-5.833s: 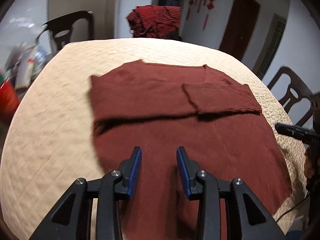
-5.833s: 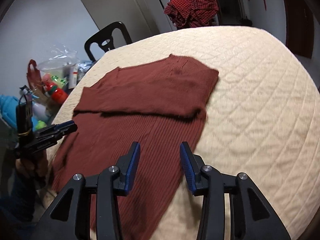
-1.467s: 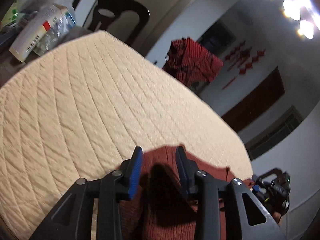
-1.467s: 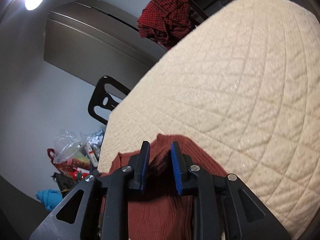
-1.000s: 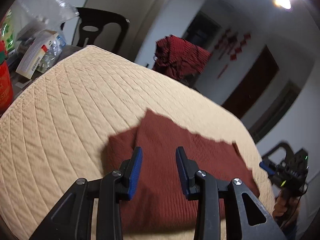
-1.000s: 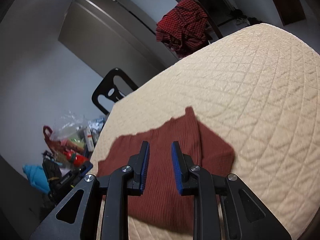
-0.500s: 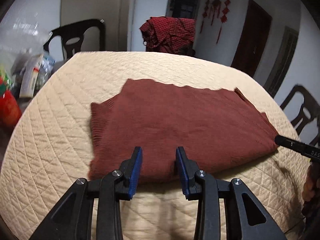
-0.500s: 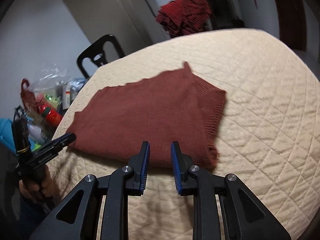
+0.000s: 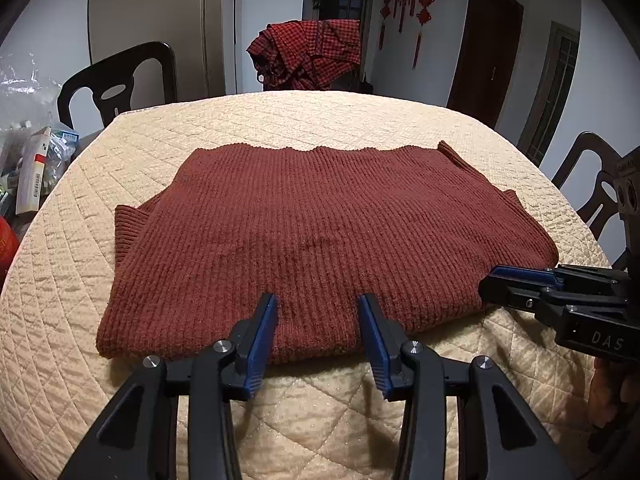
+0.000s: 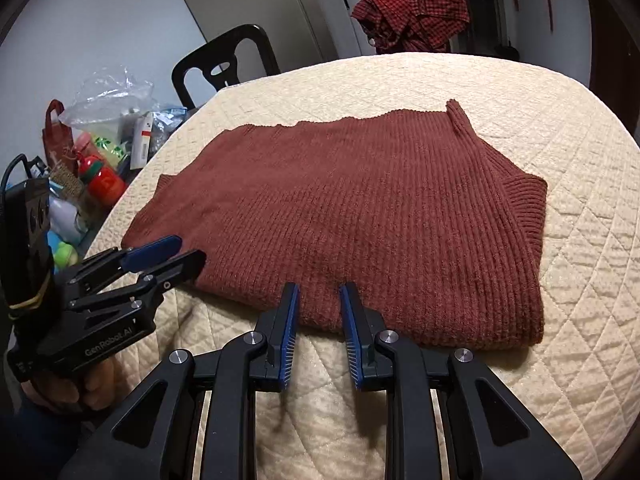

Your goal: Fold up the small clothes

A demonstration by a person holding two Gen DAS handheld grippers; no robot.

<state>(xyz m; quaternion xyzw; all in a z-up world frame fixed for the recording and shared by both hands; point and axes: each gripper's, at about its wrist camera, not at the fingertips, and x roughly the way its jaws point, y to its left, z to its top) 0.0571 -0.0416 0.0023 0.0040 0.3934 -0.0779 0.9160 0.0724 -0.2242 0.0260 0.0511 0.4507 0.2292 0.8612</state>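
A rust-brown ribbed knit sweater point(image 9: 320, 236) lies folded into a flat rectangle on the cream quilted table cover point(image 9: 280, 128); it also shows in the right wrist view point(image 10: 372, 216). My left gripper point(image 9: 318, 300) is open and empty, its tips at the sweater's near folded edge. My right gripper point(image 10: 319, 292) is open and empty, its tips at the near edge too. The right gripper shows at the sweater's right corner in the left wrist view point(image 9: 520, 278). The left gripper shows at the sweater's left corner in the right wrist view point(image 10: 160, 256).
Dark chairs stand at the back left point(image 9: 116, 88) and right point(image 9: 592, 184). A red checked cloth point(image 9: 308, 52) hangs on a far chair. Bags, boxes and bottles point(image 10: 100, 148) crowd a surface left of the table. The table's near edge is close below the grippers.
Both grippers carried the sweater's near half up and over onto the far half, let go and drew back toward me. The sweater now lies folded in half.
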